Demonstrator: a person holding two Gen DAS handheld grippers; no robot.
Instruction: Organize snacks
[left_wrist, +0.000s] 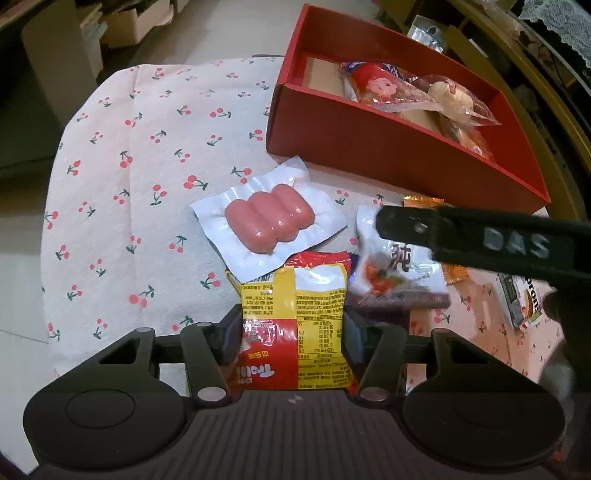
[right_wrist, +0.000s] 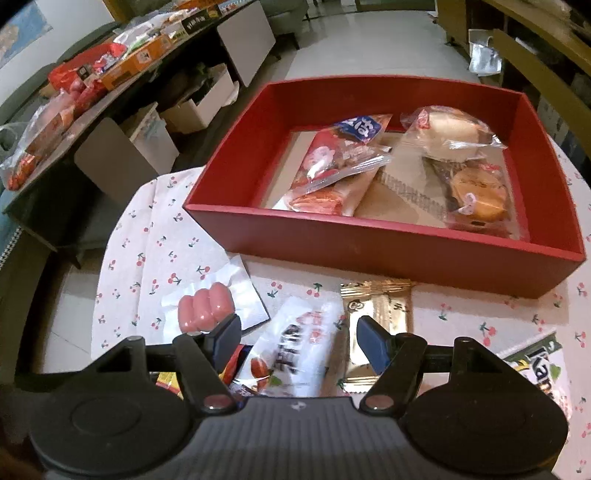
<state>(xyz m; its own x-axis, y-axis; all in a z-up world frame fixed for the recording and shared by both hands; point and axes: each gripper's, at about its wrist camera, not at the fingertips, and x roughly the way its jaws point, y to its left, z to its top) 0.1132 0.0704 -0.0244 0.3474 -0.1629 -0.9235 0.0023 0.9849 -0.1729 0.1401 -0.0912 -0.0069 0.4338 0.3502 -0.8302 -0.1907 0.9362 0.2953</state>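
Note:
My left gripper (left_wrist: 293, 332) points down at the cherry-print cloth and is shut on a yellow and red snack packet (left_wrist: 306, 295), a pad against each side. A vacuum pack of three pink sausages (left_wrist: 269, 221) (right_wrist: 205, 308) overlaps that packet's far end. My right gripper (right_wrist: 299, 343) is open over a white packet with dark characters (right_wrist: 303, 347) (left_wrist: 399, 266), its pads apart from it. One of the right gripper's fingers (left_wrist: 406, 221) reaches in above that packet. Beside it lies a gold wrapper (right_wrist: 380, 321). Behind stands the red box (left_wrist: 369, 147) (right_wrist: 369, 251), holding several wrapped snacks.
In the box lie a red cartoon packet (right_wrist: 332, 162), a bagged bun (right_wrist: 454, 136) and a bagged cake (right_wrist: 476, 192). A green-and-white packet (right_wrist: 535, 365) lies at the right. The cloth (left_wrist: 129, 166) ends at the table's left edge. A low dark table with more snacks (right_wrist: 74, 92) stands beyond.

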